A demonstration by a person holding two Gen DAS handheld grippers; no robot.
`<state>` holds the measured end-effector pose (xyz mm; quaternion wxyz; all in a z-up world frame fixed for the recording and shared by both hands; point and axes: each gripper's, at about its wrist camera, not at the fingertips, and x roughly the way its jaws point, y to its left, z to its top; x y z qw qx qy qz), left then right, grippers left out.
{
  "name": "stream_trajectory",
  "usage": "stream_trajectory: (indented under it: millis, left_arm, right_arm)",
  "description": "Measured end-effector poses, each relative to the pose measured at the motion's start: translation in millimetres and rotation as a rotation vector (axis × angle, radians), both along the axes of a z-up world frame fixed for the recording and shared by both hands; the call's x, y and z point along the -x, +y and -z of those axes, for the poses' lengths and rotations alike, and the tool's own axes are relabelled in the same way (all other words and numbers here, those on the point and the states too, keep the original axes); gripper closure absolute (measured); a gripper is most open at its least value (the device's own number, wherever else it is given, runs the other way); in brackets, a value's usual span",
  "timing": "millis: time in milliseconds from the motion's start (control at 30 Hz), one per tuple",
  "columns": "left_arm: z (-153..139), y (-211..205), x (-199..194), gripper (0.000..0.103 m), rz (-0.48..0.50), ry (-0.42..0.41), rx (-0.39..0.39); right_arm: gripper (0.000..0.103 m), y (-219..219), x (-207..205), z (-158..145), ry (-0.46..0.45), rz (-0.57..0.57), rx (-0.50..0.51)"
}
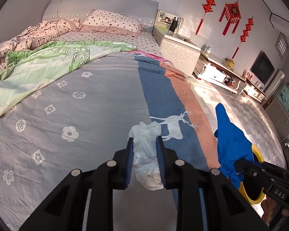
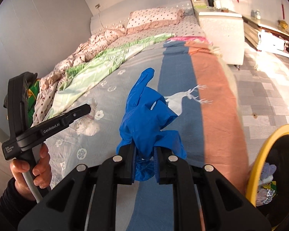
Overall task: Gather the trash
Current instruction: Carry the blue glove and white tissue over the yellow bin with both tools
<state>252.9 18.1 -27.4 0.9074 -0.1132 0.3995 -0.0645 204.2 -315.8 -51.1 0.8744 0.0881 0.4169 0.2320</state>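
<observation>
A crumpled white tissue wad [image 1: 146, 154] sits clamped in the left gripper [image 1: 145, 154] fingers above the bed [image 1: 67, 96]. The right gripper [image 2: 144, 158] fingers pinch a limp blue glove [image 2: 146, 115] near the bed's right edge, beside a yellow-rimmed bin [image 2: 256, 163] on open tiled floor [image 2: 269, 88].

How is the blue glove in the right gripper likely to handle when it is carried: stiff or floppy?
Probably floppy: the blue glove bunches and folds where the right gripper pinches it. Likely light, since its thin film keeps a finger raised. It may slip, as the surface looks smooth.
</observation>
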Motion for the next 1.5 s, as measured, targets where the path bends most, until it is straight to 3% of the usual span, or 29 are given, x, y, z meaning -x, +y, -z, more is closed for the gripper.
stream_trajectory:
  millis: [400,733,1000,1500]
  left_arm:
    - [-64.5,-100.8,29.3,0.081,0.13,-0.096,0.007]
    - [-88.9,-192.7,33.8,0.081,0.249,-0.123,0.011]
    - [-73.1,-257.3,26.6,0.081,0.332,-0.093,0.0]
    - [8.3,-335.8,7.6,0.081,0.436,0.026,-0.036]
  right_arm:
    - [0.089,-114.7,48.5,-69.7,-0.126,0.176,-0.051]
    - [0.089,-223.2,78.7,-96.9,-0.173,0.339,-0.07]
    - [0.089,-297.3,90.3,-83.1,-0.151,0.44,-0.069]
    - [0.089,-352.4,63.4,5.9,0.011,0.542,-0.061]
